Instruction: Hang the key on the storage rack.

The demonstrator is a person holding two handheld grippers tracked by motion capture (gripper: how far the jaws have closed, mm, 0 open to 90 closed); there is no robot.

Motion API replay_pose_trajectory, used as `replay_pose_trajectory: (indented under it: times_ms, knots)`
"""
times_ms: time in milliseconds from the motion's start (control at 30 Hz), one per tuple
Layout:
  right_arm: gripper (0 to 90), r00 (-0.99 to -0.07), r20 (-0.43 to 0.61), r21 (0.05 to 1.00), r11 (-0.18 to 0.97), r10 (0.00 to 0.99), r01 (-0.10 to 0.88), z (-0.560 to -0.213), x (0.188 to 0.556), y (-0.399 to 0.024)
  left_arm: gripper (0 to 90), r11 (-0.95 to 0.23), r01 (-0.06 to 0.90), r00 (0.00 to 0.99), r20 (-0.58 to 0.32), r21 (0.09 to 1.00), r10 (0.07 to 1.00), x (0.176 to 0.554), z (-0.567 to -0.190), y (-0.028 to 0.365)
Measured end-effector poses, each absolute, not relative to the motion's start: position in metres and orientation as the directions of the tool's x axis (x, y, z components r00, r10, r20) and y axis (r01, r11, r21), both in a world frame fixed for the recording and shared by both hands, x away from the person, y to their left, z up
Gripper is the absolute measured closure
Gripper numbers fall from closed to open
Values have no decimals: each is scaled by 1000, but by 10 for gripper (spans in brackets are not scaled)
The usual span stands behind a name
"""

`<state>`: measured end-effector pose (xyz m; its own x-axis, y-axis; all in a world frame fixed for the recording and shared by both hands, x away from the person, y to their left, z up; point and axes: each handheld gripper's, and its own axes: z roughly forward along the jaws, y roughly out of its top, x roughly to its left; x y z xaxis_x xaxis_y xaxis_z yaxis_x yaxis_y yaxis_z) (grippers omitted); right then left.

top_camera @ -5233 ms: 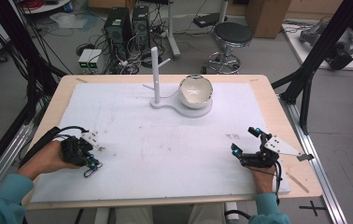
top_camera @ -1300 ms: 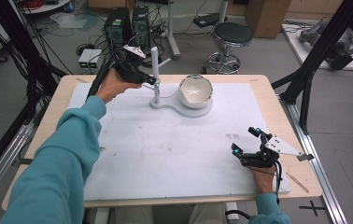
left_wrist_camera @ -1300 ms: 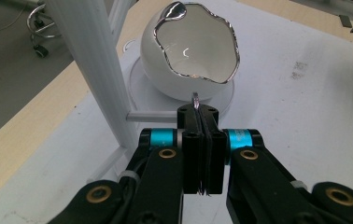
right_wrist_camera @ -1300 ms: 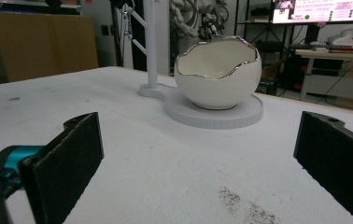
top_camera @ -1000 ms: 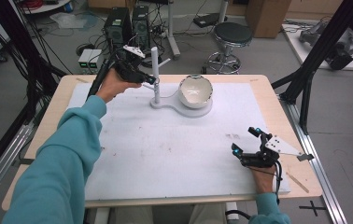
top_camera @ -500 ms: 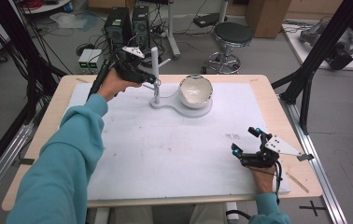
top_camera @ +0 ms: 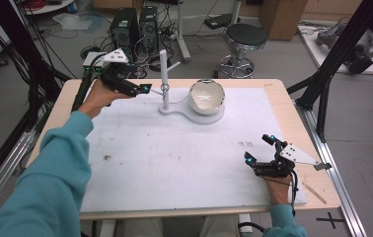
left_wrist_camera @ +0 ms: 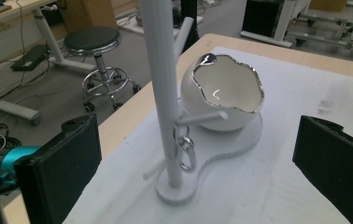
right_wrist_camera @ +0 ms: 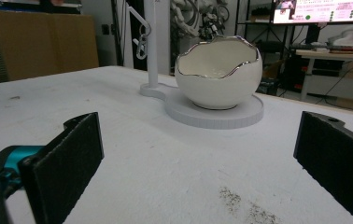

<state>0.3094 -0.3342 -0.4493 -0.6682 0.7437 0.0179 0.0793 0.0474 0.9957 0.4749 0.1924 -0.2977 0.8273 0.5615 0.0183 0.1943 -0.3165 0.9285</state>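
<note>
Left claw (top_camera: 144, 89), far left corner of the worktop (top_camera: 66, 106): jaws have just been opening and now stand wide with nothing between them, just beside the white stand (left_wrist_camera: 165, 93). A small metal ring (left_wrist_camera: 187, 151) hangs from one of the stand's lower pegs, close to the post, clear of both jaws. Judgement: the ring is hung and let go; what is left for this hand is to draw clear without knocking the post.

Centre: the white egg-shaped bowl (top_camera: 207, 95) with a silver rim sits on the round end of the stand's base, apparently empty.

Right claw (top_camera: 261, 155), near right edge: jaws wide, nothing held, resting on the white mat (top_camera: 174, 163), well apart from the stand.

Writing: a screen in the background of the right gripper view carries text too small to read. No brands legible elsewhere.
</note>
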Motion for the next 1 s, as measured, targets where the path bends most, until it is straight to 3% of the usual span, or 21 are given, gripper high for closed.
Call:
replay_pose_trajectory:
  times_ms: [267,467,1000]
  knots:
    - [6,-666,23,996,40,746,79,-449,310,-335,16,-253,139,791,47,958,610,414,-317,238]
    - [6,-666,23,996,39,746,79,-449,310,-335,16,-175,141,772,2,974,636,387,-345,251]
    - [6,-664,21,996,44,747,81,-449,309,-334,16,-66,78,743,-14,995,670,305,-415,266]
